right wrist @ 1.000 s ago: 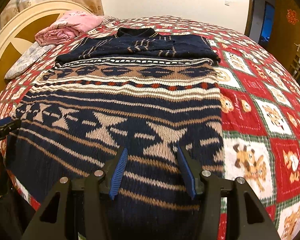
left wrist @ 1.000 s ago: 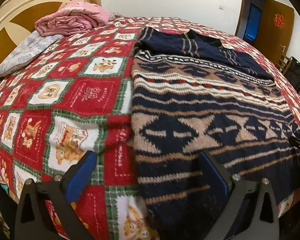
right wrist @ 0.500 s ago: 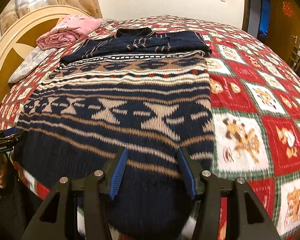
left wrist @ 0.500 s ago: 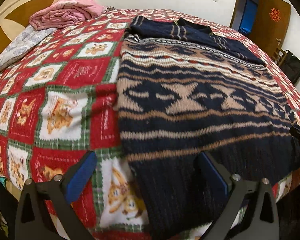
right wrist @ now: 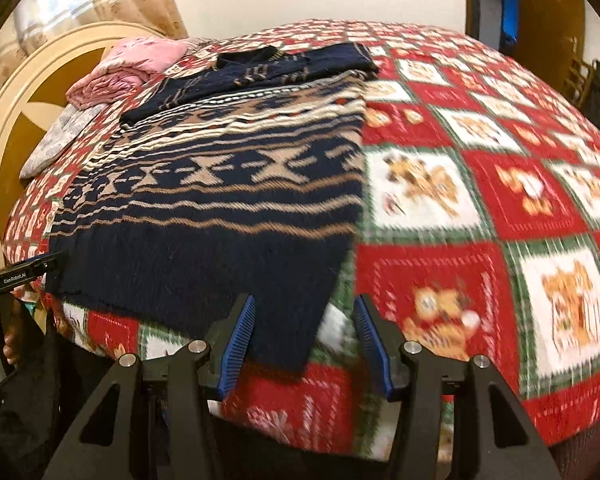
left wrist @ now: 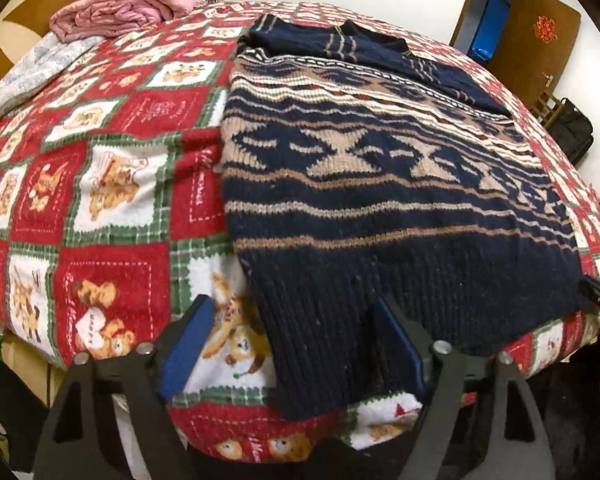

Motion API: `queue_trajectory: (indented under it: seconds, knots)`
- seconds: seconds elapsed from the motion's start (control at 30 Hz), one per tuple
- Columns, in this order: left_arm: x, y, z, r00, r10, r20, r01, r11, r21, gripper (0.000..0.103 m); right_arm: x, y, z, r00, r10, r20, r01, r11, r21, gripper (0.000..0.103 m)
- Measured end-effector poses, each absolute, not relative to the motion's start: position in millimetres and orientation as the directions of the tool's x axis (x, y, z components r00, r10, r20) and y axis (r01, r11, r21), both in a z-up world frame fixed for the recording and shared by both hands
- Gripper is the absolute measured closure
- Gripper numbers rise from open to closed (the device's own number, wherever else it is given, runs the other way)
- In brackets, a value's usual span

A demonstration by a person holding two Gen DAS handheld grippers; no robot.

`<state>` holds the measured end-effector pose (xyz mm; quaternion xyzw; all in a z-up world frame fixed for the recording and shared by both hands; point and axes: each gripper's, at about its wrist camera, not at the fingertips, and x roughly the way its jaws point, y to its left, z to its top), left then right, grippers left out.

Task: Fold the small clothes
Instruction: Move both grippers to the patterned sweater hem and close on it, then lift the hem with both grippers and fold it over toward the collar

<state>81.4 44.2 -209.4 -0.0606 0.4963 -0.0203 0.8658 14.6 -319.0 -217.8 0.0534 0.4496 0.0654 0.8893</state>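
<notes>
Navy knit sweater (left wrist: 380, 208) lies flat on the bed, hem at the near edge of the bedspread (left wrist: 112, 248), ribbed dark band hanging slightly over that edge, collar toward the far side. Chunky wool, tan and cream zigzag and diamond bands, sleeves folded across the chest up top. Bedspread is fleecy, red and white checks with green plaid borders and bear prints; wide bare stretches of it on both sides of the sweater. Left gripper (left wrist: 290, 350) hovers at the near edge over the sweater's left hem corner, jaws spread wide, blue pads either side of the corner, gripping nothing. Right gripper (right wrist: 304, 340) sits at the right hem corner, jaws parted, ridged blue pads straddling the corner tip, not closed on it; this view is motion-blurred. Pink folded quilt (left wrist: 120, 8) at the far left corner by the curved cream headboard (right wrist: 32, 92), grey floral pillow (left wrist: 24, 76) just beside it. Wooden door (left wrist: 536, 40) and a dark bag (left wrist: 572, 128) beyond the bed's far right edge.
</notes>
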Motion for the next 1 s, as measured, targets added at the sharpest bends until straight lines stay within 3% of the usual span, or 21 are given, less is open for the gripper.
queue_trajectory:
  seconds: [0.23, 0.33, 0.57, 0.67, 0.73, 0.8, 1.0]
  knots:
    - [71, 48, -208, 0.492, -0.102, -0.865, -0.036, 0.990, -0.138, 0.040, 12, -311, -217, 0.594, 0.214, -0.775, -0.107, 0.976, 0.187, 0.053]
    - [68, 46, -207, 0.490, -0.100, -0.866, -0.034, 0.990, -0.134, 0.040, 16, -315, -225, 0.586, 0.178, -0.791, -0.063, 0.983, 0.175, 0.056]
    - [68, 42, -212, 0.504, -0.100, -0.858, -0.021, 0.992, -0.128, 0.037, 30, -317, -225, 0.598, 0.293, -0.746, -0.075, 0.947, 0.312, 0.059]
    - [68, 44, -210, 0.504, -0.125, -0.855, -0.015, 0.988, -0.154, 0.039, 39, -312, -224, 0.607, 0.254, -0.754, -0.065, 0.960, 0.271, 0.072]
    - [68, 45, -208, 0.506, -0.128, -0.853, -0.013, 0.988, -0.156, 0.057, 39, -315, -222, 0.604, 0.268, -0.750, -0.068, 0.956, 0.286, 0.086]
    - [68, 45, -208, 0.498, -0.156, -0.853, 0.004, 0.984, -0.178, 0.075, 38, -318, -222, 0.601, 0.277, -0.749, -0.072, 0.953, 0.295, 0.090]
    - [70, 46, -211, 0.495, -0.184, -0.849, 0.003, 0.978, -0.210, 0.074, 33, -322, -214, 0.622, 0.334, -0.708, -0.108, 0.932, 0.346, 0.094]
